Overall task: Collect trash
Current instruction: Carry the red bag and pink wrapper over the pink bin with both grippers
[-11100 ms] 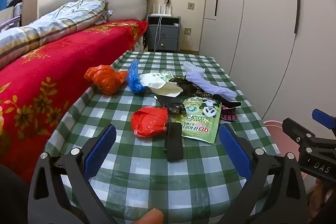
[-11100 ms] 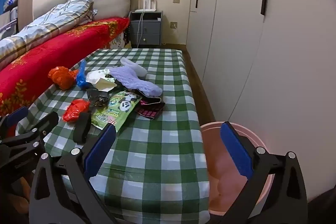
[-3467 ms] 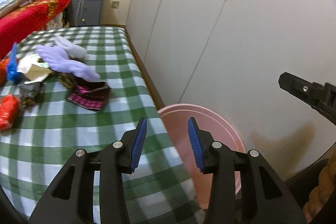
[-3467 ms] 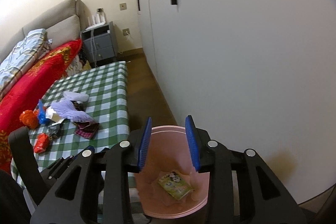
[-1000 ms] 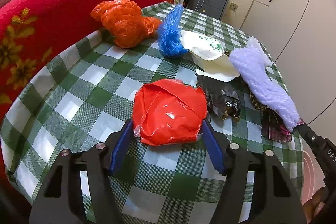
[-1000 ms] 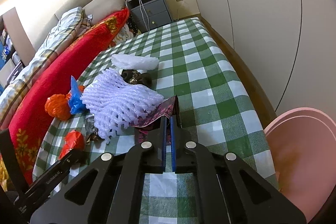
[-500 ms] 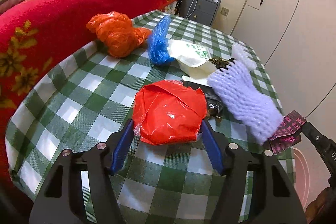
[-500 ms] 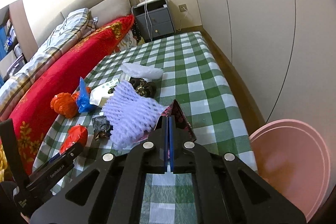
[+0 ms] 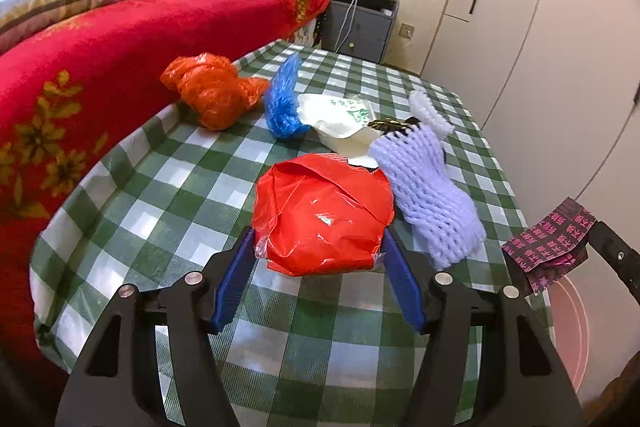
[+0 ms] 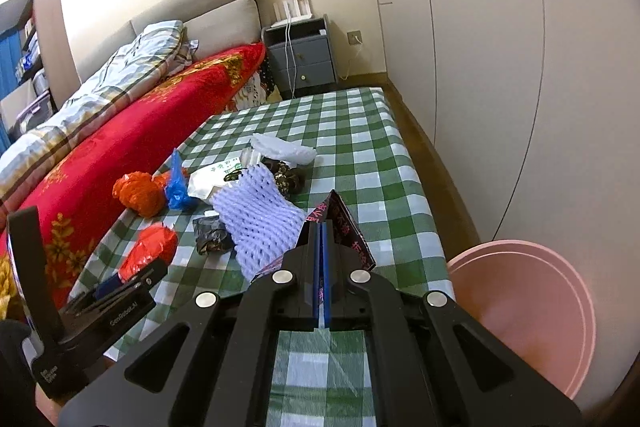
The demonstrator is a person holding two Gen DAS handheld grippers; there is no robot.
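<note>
My left gripper (image 9: pixel 320 255) is shut on a crumpled red plastic bag (image 9: pixel 324 215) and holds it above the green checked table (image 9: pixel 168 195). My right gripper (image 10: pixel 322 227) is shut on a dark wrapper with pink print (image 10: pixel 344 223), also lifted; the wrapper also shows in the left wrist view (image 9: pixel 548 243). A pink bin (image 10: pixel 532 311) stands on the floor by the table's right side. On the table lie an orange bag (image 9: pixel 212 95), a blue bag (image 9: pixel 284 107), a white bag (image 9: pixel 340 119), purple foam netting (image 9: pixel 432 191) and a black wrapper (image 10: pixel 212 235).
A bed with a red blanket (image 9: pixel 100 39) runs along the table's left side. A grey nightstand (image 10: pixel 304 55) stands at the far wall. White wardrobe doors (image 10: pixel 500 47) line the right side, close behind the bin.
Both grippers have lifted with their loads. The dark wrapper has come off the table and out from under the purple netting. The view has drawn back and up from the table.
</note>
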